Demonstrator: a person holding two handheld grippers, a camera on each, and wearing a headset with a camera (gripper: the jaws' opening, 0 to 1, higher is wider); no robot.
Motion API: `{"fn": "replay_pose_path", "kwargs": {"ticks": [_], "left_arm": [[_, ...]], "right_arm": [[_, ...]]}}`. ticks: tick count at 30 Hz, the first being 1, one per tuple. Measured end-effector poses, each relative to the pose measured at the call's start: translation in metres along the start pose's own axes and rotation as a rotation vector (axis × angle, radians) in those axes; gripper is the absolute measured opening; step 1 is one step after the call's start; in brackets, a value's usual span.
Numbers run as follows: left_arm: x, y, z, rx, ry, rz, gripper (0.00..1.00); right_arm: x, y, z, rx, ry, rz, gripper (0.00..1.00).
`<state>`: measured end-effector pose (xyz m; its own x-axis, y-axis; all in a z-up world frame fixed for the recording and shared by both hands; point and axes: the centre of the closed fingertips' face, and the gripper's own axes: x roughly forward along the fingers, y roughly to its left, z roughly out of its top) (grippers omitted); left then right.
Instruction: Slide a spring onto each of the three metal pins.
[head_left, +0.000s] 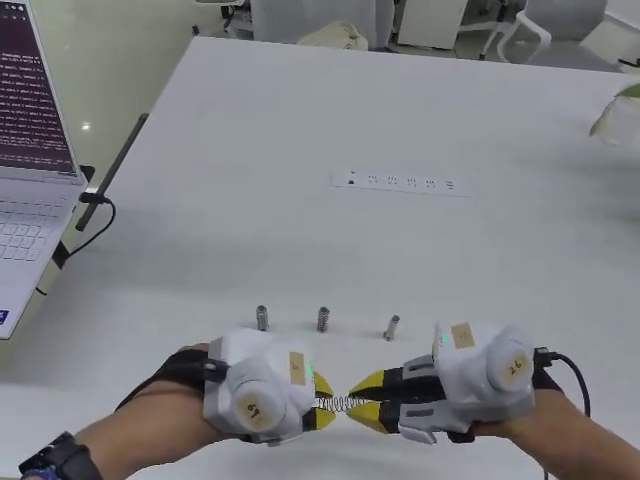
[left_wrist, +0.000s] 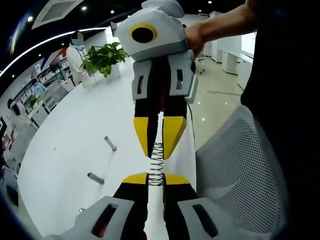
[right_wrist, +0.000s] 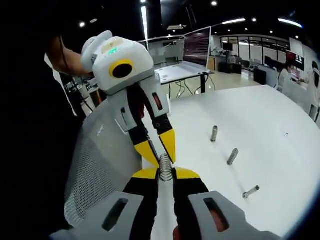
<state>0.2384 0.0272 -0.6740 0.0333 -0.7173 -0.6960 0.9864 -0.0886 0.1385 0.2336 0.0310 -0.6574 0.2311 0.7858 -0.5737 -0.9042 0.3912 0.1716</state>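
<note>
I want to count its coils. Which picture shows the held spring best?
The left gripper view: the spring runs lengthwise between the jaws, coils clear. The right gripper view sees it nearly end-on, bunched; the head view shows it tiny.

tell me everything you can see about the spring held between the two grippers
The spring is a small, thin coil of bare silvery wire with open, evenly spaced turns. It spans the short gap between the two grippers, which point at each other over the near edge of the white table. One end is pinched between the yellow tips of the left gripper, the other between those of the right gripper. Whether a pin runs inside it cannot be told.
</note>
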Motion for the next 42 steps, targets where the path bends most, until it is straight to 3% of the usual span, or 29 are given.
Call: {"fn": "replay_pose_path", "kwargs": {"ticks": [10,21,27,32,42], "left_arm": [[0.007,0.01,0.008,-0.017,-0.027,0.032,0.02],[0.005,0.018,0.03,-0.086,-0.129,0.036,0.02],[0.006,0.017,0.033,-0.091,-0.141,0.034,0.02],[0.007,0.014,0.039,-0.091,-0.163,0.026,0.02],[0.007,0.012,0.044,-0.085,-0.176,0.019,0.02]], "right_arm": [[-0.007,-0.008,0.009,-0.063,0.045,-0.03,0.08],[-0.022,-0.012,0.023,-0.194,0.135,-0.006,0.08],[-0.023,-0.011,0.02,-0.238,0.185,0.01,0.08],[-0.022,-0.009,0.012,-0.299,0.26,0.025,0.09],[-0.023,-0.008,0.008,-0.367,0.334,0.055,0.09]]}}
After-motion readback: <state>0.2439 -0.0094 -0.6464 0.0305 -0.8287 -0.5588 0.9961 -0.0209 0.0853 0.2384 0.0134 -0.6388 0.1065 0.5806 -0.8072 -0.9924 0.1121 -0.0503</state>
